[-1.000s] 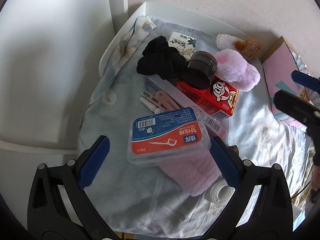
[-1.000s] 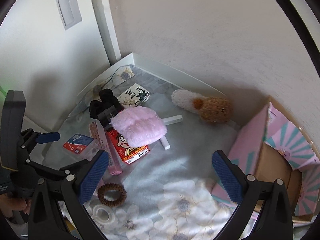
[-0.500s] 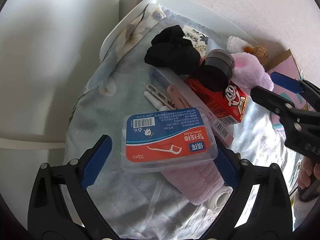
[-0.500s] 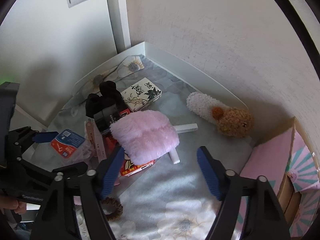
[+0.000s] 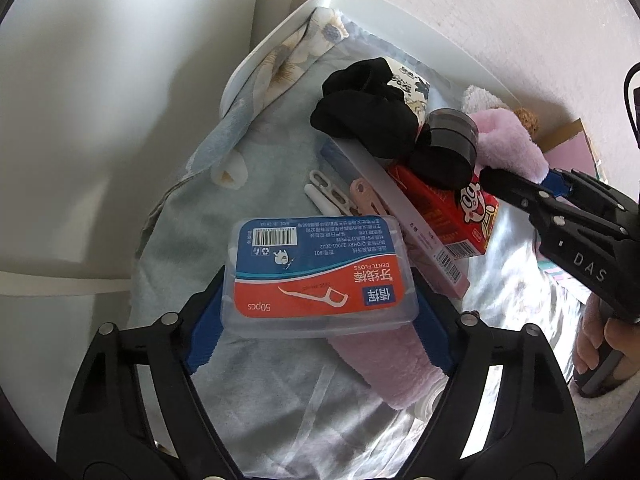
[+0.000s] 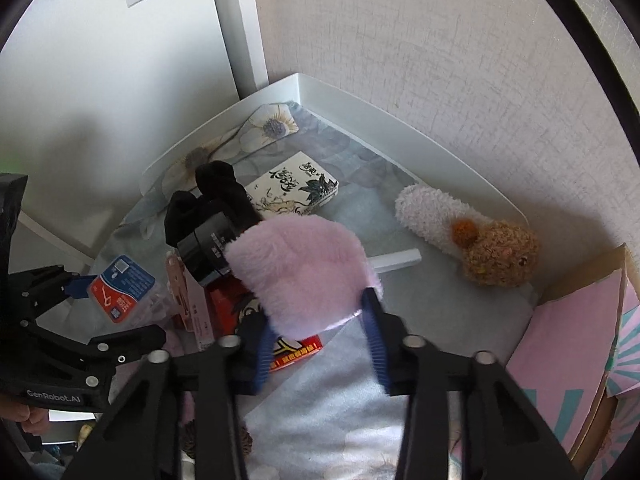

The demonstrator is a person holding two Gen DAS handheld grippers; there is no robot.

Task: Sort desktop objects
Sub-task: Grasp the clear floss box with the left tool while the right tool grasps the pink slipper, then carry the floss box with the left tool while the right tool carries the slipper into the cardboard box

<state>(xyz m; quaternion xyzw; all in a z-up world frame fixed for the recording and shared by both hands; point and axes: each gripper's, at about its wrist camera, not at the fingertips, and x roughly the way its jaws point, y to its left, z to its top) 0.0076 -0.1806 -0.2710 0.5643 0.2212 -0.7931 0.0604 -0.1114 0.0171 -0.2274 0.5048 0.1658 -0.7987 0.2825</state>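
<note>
the desk, white with a raised lip and covered by a flowered cloth, sits tight in the corner of the room, and most of the clutter is heaped toward its left edge. biggest of what's being handled is the fluffy pink plush, lying on top of a red snack box about midway along the desk; it looks very light and squashy, so the pile will give under pressure and it wants a bite deep into its near edge rather than a nip at the fur. the right gripper has just been closing, and its blue pads now sit on either side of that near edge, sinking into the fuzz, so i'd call it a hold on the plush, though a loose one. next down in size is the clear floss pick box, near the front left of the desk and resting partly on a pink towel. it looks rigid, light and slick, best taken across its two short ends. the left gripper has also just been closing in; its pads stand right at those ends, seemingly touching, but i can't tell that they press firmly yet. a smooth plastic wall like that could slide out if the squeeze is off centre.
</note>
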